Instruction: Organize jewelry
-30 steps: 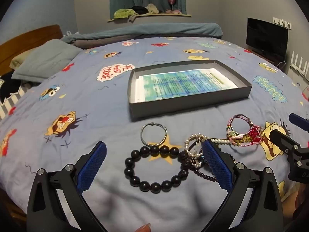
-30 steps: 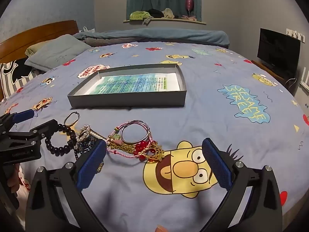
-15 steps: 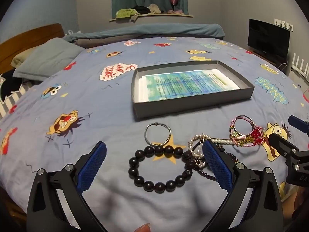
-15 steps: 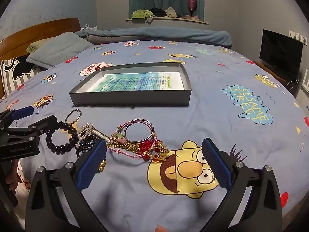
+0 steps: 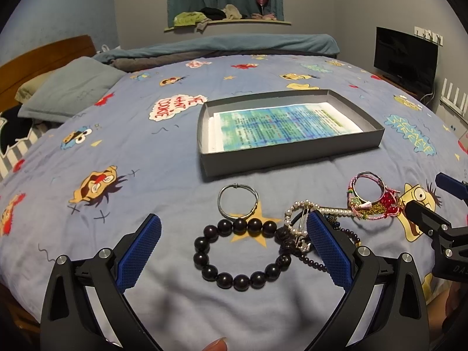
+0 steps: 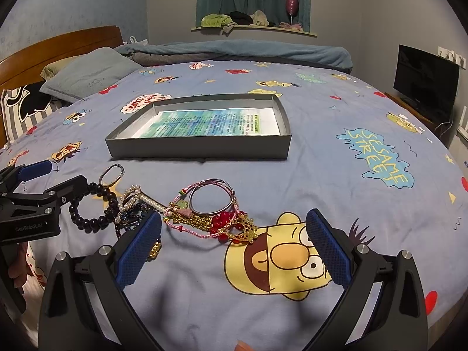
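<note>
A pile of jewelry lies on the bedspread in front of a shallow grey box (image 5: 292,158) lined with printed paper. A black bead bracelet (image 5: 242,254) lies between the fingers of my open left gripper (image 5: 234,251). Behind it is a silver bangle (image 5: 238,201). A pearl strand tangled with dark beads (image 5: 304,228) lies by the right finger. Pink cords, a bangle and red-gold pieces (image 6: 213,210) lie ahead of my open, empty right gripper (image 6: 234,248), toward its left finger. The box also shows in the right wrist view (image 6: 201,146).
The bed is covered by a blue cartoon sheet (image 6: 321,175). Pillows (image 5: 70,90) and a wooden headboard are at the left. A rolled blanket (image 5: 228,46) lies at the far edge. A TV (image 5: 406,58) stands at the right.
Both grippers have drawn back slightly and risen; the jewelry and box sit a little farther ahead in both views. Nothing was taken hold of.
</note>
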`<state>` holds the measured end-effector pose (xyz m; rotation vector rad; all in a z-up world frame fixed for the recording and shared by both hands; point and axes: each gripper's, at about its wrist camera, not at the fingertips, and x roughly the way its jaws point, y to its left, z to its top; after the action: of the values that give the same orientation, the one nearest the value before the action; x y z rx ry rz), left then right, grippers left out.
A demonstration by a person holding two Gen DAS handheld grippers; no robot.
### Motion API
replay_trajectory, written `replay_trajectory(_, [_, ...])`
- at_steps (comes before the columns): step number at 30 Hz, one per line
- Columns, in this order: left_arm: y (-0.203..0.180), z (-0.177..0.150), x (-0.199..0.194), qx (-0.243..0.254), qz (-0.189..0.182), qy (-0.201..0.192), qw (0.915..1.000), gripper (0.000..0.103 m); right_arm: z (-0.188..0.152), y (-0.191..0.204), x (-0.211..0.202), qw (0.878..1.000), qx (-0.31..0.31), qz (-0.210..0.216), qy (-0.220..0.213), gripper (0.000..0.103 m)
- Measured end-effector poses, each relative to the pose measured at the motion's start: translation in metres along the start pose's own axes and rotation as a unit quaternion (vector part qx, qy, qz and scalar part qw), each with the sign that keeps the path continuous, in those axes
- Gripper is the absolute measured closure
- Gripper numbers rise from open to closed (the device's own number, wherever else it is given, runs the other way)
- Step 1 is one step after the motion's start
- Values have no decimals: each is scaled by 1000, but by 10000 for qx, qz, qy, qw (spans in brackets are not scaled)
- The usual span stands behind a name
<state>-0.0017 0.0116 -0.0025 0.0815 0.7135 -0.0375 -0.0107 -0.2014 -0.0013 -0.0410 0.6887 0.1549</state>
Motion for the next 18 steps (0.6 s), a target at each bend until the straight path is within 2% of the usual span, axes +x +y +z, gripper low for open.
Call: replay_trajectory(18, [0,0,0,1,7,11,10000,4,-1,3,2,10000,-20,-3,17,5])
